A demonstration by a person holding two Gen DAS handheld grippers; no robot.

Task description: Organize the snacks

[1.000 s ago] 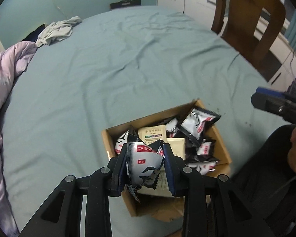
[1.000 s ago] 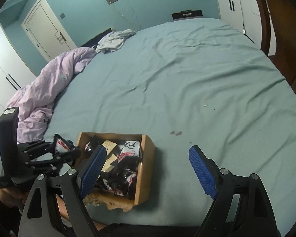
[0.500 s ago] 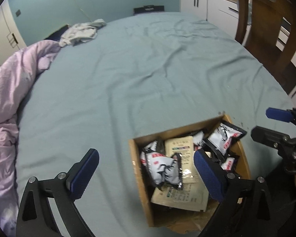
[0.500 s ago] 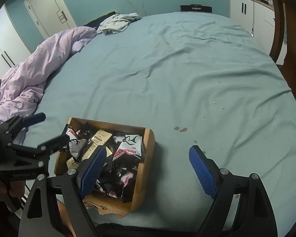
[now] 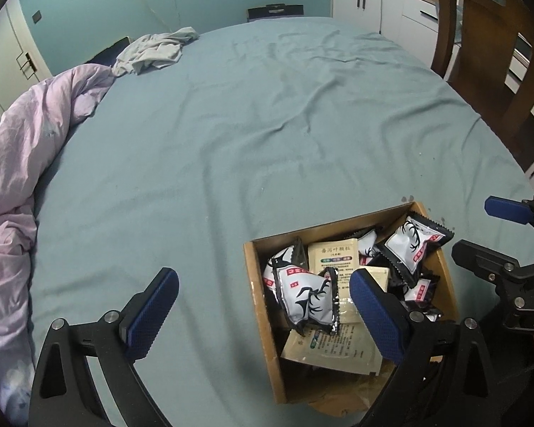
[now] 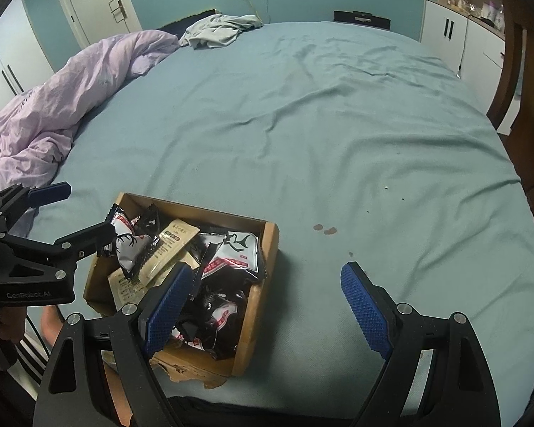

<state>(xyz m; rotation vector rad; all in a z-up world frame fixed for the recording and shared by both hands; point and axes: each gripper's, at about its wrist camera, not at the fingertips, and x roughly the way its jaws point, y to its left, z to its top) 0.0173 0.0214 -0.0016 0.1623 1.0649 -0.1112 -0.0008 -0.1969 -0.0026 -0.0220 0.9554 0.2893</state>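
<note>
Snack packets (image 5: 307,293), black-and-white with antler prints plus beige sachets (image 5: 333,256), heaped in open cardboard box (image 5: 263,306) near front edge of bed. Box sitting on teal bedsheet (image 5: 249,124), front wall torn and ragged, one packet (image 5: 414,240) leaning over far right rim. Left gripper (image 5: 263,315) spread wide, holding nothing, left blue pad over bare sheet, right pad above box interior. Right gripper (image 6: 263,309) also spread wide and empty, left pad over box's near corner, right pad over bare sheet just beside box's right wall. Broad wrinkled sheet lying open beyond and to right of box, marked only by small dark spots (image 6: 324,228). Lilac duvet (image 6: 78,89) bunched along left edge, grey garment (image 6: 217,30) crumpled at far end. Wooden chair (image 5: 480,46) standing off right side of bed, white cabinets (image 6: 455,39) behind along wall.
</note>
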